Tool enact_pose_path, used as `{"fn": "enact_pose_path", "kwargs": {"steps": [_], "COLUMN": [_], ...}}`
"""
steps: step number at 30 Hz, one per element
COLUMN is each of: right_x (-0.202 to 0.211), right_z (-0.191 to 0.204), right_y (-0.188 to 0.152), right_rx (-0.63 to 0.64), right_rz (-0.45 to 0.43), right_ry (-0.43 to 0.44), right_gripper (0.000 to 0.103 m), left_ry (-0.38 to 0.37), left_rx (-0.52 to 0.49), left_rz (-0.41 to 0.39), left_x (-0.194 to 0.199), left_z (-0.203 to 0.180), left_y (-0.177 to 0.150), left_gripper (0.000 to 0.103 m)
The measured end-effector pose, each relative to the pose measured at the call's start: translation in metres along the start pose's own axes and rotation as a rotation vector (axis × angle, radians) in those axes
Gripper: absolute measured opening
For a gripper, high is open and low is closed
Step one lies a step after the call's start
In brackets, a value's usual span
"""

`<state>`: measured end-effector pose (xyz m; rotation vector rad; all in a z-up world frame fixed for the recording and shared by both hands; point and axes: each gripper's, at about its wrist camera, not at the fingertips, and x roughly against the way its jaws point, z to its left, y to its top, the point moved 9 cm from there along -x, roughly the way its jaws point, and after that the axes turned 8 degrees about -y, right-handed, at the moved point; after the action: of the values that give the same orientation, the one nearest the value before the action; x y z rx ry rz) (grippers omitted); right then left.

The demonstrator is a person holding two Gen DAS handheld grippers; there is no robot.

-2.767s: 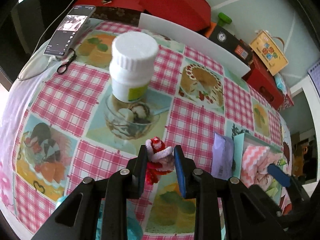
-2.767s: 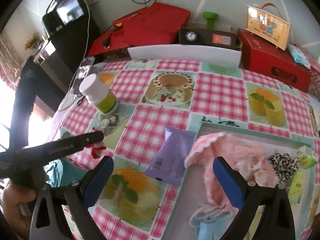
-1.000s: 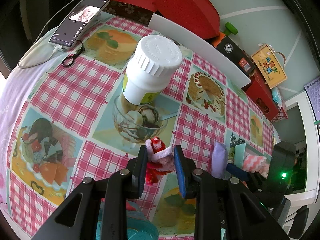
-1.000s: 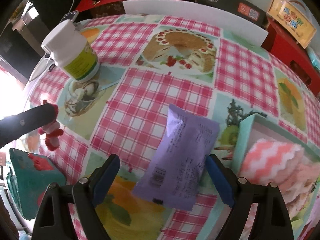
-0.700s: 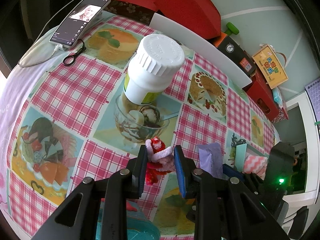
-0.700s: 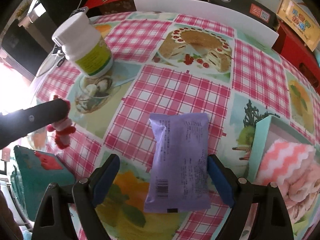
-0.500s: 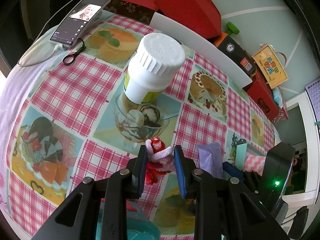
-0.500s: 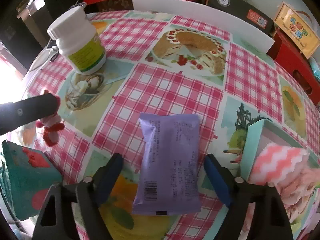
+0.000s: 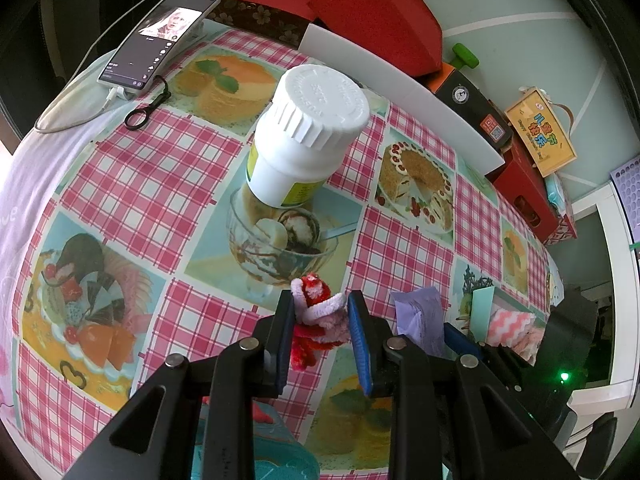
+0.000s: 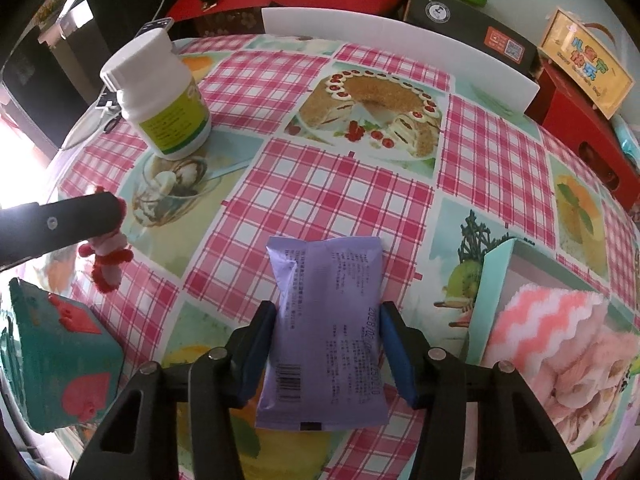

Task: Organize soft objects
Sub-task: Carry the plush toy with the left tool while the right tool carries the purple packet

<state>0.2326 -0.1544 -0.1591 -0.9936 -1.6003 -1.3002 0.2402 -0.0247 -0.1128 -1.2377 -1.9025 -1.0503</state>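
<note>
- Right wrist view: the purple sachet (image 10: 326, 332) lies flat on the surface (image 10: 320, 184), directly between the fingers of the right tool (image 10: 328, 342). Its long axis runs along the tool's forward direction, barcode end nearest the camera.
- The right tool's jaws stand at the sachet's two long edges, at or nearly at contact. Whether they press it yet cannot be told; the sachet appears to rest on the surface.
- The teal tray (image 10: 494, 280) sits just beside the sachet on its right, already holding a pink zigzag cloth (image 10: 548, 320). Judgement: the right tool is the nearer one, and the coming move is a lift and a short carry rightward over the tray wall.
- Left wrist view: the left tool (image 9: 320, 326) is closed on a small red-and-white pipe-cleaner figure (image 9: 316, 316), held above the surface, further from the tray.
- A white pill bottle (image 10: 160, 96) stands well apart, at the far left.
- Hidden or unclear: the tray's far side is cut off; the sachet's print is illegible; a teal box (image 10: 60, 364) at lower left is only partly in view.
</note>
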Motion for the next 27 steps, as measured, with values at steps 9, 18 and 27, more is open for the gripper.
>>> {"fn": "enact_pose_path", "kwargs": {"steps": [9,18,27], "right_x": [0.015,0.054,0.087], "right_z": [-0.007,-0.023,-0.046], "right_y": [-0.006,-0.011,-0.005], "right_rx": [-0.053,-0.105,-0.169], "right_rz": [-0.021,-0.09,-0.173], "right_ry": [0.052,0.074,0.05], "right_gripper": [0.054,0.053,0.054], "left_ry": [-0.002,-0.019,-0.035], "left_rx": [-0.012,-0.025,-0.059], "left_rz": [0.0,-0.018,-0.071], "left_x": [-0.002,0.005,0.026], "left_z": [-0.003,-0.008,-0.022], "left_y": [-0.001,0.002,0.006], "left_gripper": [0.027,0.027,0.027]}}
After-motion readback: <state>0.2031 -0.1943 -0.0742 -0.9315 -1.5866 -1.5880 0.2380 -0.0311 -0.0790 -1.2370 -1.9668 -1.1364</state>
